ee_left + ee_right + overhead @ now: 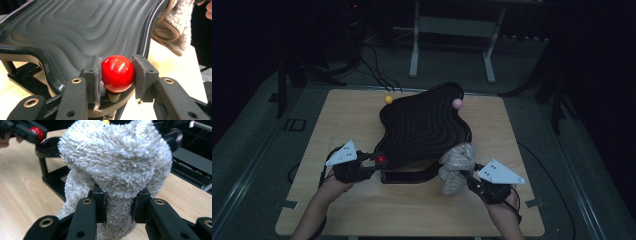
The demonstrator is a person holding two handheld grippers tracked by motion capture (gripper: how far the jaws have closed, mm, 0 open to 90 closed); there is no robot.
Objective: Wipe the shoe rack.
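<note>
A black wavy ribbed tray (422,125) stands tilted on a black frame on the wooden table (362,210). Coloured knobs sit at its corners: red (381,159), yellow (388,99) and pink (457,103). My left gripper (373,162) is shut on the red knob (117,73), both pads pressing its sides. My right gripper (466,176) is shut on a fluffy white cloth (456,167), bunched up beside the tray's near right corner. In the right gripper view the cloth (117,162) bulges above the jaws and hides most of the tray.
A metal stand (452,35) and cables (377,70) lie on the dark floor beyond the table. Bare wood runs along the table's near edge and both sides of the tray.
</note>
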